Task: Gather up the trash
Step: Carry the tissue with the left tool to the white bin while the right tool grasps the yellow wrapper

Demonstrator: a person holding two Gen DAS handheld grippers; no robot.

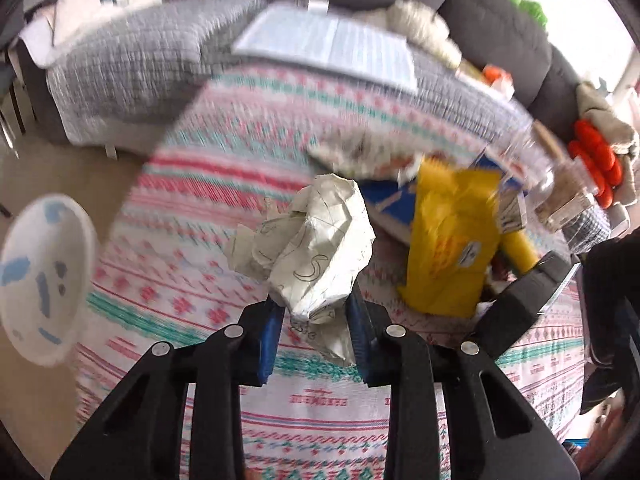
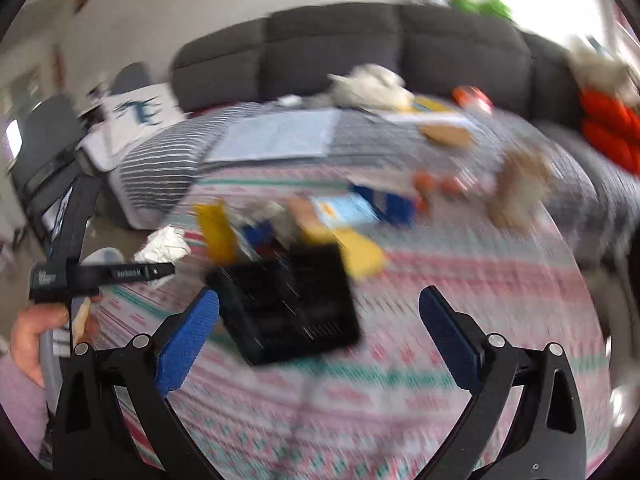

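Note:
My left gripper (image 1: 314, 320) is shut on a crumpled white paper ball (image 1: 308, 248) with pen marks, held above the patterned blanket (image 1: 240, 184). The paper ball also shows in the right wrist view (image 2: 166, 246), at the left. My right gripper (image 2: 318, 320) is open and empty, above the blanket, with a black slotted basket (image 2: 288, 304) just ahead between its fingers. A yellow package (image 1: 452, 240) lies to the right of the paper ball. A white bin with a bag (image 1: 44, 280) stands on the floor at the left.
Blue boxes (image 2: 384, 204), yellow wrappers (image 2: 218, 230) and other litter lie blurred on the blanket. A grey quilt (image 1: 132, 68) with a white sheet of paper (image 1: 332, 46) lies behind, then a dark grey sofa (image 2: 360, 40) with orange items (image 2: 608, 128).

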